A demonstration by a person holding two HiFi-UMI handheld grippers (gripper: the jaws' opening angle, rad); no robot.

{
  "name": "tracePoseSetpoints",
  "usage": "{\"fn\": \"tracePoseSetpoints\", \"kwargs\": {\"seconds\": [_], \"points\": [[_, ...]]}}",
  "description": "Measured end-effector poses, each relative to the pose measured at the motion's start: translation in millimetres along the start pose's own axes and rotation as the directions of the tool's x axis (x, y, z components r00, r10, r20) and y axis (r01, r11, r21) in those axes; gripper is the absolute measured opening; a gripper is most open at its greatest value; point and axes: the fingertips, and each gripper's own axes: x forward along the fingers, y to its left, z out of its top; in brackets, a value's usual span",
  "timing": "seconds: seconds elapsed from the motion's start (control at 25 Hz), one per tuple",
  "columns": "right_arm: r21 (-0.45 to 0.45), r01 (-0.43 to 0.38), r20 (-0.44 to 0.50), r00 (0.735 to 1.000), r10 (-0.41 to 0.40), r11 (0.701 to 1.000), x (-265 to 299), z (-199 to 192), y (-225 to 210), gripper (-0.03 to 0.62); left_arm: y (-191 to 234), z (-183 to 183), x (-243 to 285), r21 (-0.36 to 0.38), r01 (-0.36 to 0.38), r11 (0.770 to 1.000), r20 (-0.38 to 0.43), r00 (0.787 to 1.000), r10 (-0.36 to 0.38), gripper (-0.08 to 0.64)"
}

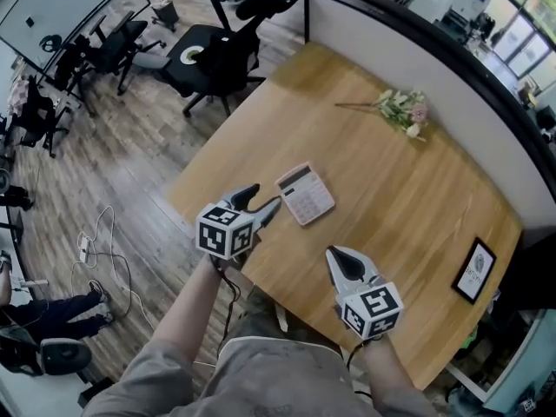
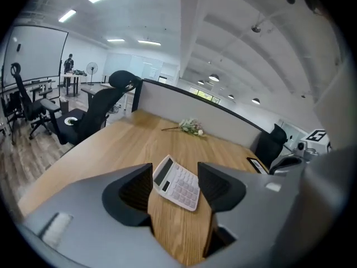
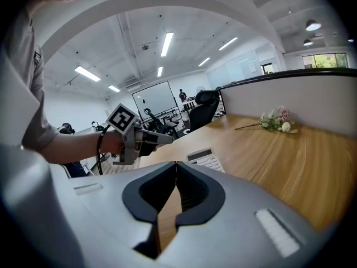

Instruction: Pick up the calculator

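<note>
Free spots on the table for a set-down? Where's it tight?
Bare table between the calculator and the flower sprig, and a wider patch from the calculator to the picture frame. Crowded near-left: the open left gripper is at the calculator, the shut right gripper close by.

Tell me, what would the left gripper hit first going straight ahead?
Probably the calculator, lying on the table framed between the open jaws of the left gripper; depth is unclear.

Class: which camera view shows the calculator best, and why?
The left gripper view: the calculator lies close, screen and keys plain. The head view shows it whole but small; the right gripper view only its screen end.
</note>
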Motion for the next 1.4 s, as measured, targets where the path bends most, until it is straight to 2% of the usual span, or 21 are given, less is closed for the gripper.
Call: {"fn": "tracePoseSetpoints", "kwargs": {"seconds": [0.28, 0.44, 0.6, 0.8, 0.88, 1.04, 1.16, 1.28, 1.4], "points": [[0.127, 0.033, -0.019, 0.999, -0.031, 0.991, 36, -21, -12, 0.011, 32, -22, 49, -0.095, 0.068, 0.993, -0.02, 0.997, -0.07, 0.255], [0.157, 0.056, -0.054, 0.997, -0.048, 0.986, 55, -37, -17, 0.011, 40, -37, 80, -0.177, 0.136, 0.975, -0.056, 0.987, -0.148, 0.252], [0.198, 0.086, -0.068, 0.995, -0.074, 0.976, 64, -49, -25, 0.011, 48, -52, 103, -0.165, 0.153, 0.974, -0.098, 0.98, -0.171, 0.227], [0.205, 0.121, -0.116, 0.988, -0.099, 0.971, 71, -68, -32, 0.011, 51, -67, 116, -0.202, 0.185, 0.962, -0.171, 0.96, -0.221, 0.206], [0.207, 0.128, -0.132, 0.986, -0.102, 0.97, 74, -73, -32, 0.011, 50, -67, 119, -0.2, 0.198, 0.959, -0.182, 0.955, -0.235, 0.16], [0.203, 0.124, -0.137, 0.986, -0.097, 0.971, 79, -76, -24, 0.011, 45, -65, 118, -0.234, 0.24, 0.942, -0.17, 0.944, -0.282, 0.095], [0.196, 0.122, -0.142, 0.985, -0.095, 0.973, 82, -77, -18, 0.011, 42, -64, 114, -0.257, 0.246, 0.934, -0.146, 0.946, -0.289, 0.088], [0.19, 0.123, -0.136, 0.986, -0.098, 0.974, 82, -72, -14, 0.011, 34, -54, 104, -0.281, 0.27, 0.921, -0.089, 0.948, -0.305, 0.071], [0.177, 0.131, -0.121, 0.986, -0.11, 0.976, 76, -62, -12, 0.011, 25, -40, 92, -0.27, 0.265, 0.926, -0.049, 0.956, -0.288, 0.058]]}}
